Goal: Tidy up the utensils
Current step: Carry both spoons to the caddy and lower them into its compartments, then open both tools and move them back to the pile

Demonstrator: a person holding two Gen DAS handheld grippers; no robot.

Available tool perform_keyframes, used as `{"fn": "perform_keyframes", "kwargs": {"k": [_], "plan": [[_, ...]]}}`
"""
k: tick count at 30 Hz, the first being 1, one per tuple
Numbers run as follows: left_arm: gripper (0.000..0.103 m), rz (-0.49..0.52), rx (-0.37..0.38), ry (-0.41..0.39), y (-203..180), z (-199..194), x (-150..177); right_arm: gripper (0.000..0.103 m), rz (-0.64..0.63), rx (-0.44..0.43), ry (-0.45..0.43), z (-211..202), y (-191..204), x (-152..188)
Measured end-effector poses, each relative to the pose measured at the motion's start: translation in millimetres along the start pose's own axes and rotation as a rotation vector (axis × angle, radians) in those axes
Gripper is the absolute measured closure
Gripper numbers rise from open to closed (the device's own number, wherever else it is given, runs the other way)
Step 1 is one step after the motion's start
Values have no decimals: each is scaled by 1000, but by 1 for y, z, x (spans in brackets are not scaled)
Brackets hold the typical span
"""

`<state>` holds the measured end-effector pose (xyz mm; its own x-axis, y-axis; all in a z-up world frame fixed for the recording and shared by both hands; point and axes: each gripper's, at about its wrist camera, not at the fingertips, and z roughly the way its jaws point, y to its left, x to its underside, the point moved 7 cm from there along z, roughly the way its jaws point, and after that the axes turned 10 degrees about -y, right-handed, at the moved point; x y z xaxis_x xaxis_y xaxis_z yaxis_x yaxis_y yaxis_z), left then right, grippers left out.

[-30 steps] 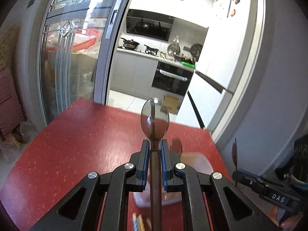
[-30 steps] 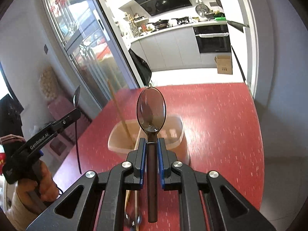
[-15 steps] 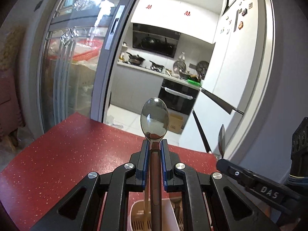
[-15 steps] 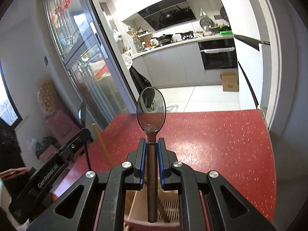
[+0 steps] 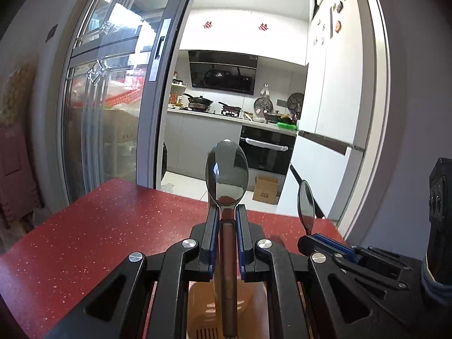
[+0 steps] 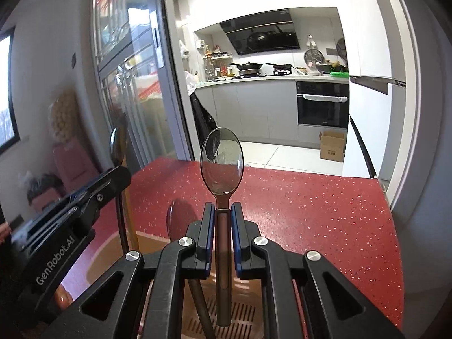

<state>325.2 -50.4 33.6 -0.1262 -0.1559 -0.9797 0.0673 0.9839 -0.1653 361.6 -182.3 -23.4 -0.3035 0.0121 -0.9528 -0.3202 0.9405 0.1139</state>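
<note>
My left gripper point(image 5: 226, 217) is shut on a steel spoon point(image 5: 226, 173) with a brown handle, bowl up. The handle hangs over the beige utensil holder point(image 5: 248, 305) below the fingers. My right gripper point(image 6: 222, 214) is shut on a matching spoon point(image 6: 221, 163), whose handle tip hangs inside the holder point(image 6: 243, 316) above its slotted floor. Another spoon point(image 6: 180, 220) stands in the holder. Each gripper shows in the other's view: the right gripper point(image 5: 325, 243) with its spoon point(image 5: 306, 203), and the left gripper point(image 6: 113, 180) close on the left.
The holder stands on a red speckled table point(image 6: 310, 212) whose far edge faces a kitchen doorway. A glass sliding door point(image 5: 113, 113) is at the left and a white fridge point(image 5: 325, 141) at the right. A yellowish stick point(image 6: 131, 212) rises by the holder's left side.
Both grippers have sunk toward the holder and drawn closer together, still gripping their spoons. The holder has slid under the fingers, and the views now aim more level at the kitchen.
</note>
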Motion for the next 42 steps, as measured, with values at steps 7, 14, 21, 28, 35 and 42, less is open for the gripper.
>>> {"fn": "perform_keyframes", "kwargs": {"k": [7,14,21,28,35,42], "plan": [[63,41,-20,45,2,-10,16,91,-60,-14,22,-10,9,15],[63,76,-41,107,7,-13,26,90,-66,-20,28,-17,10,19],[63,85,-44,142,11,-17,32,90,-186,-31,17,-17,31,19],[63,69,-28,171,14,-21,29,88,-193,-59,80,-13,30,27],[62,100,-32,204,12,-22,32,77,-94,-56,78,-27,16,13],[62,84,-32,223,17,-26,28,76,-7,-56,60,-52,10,6]]}}
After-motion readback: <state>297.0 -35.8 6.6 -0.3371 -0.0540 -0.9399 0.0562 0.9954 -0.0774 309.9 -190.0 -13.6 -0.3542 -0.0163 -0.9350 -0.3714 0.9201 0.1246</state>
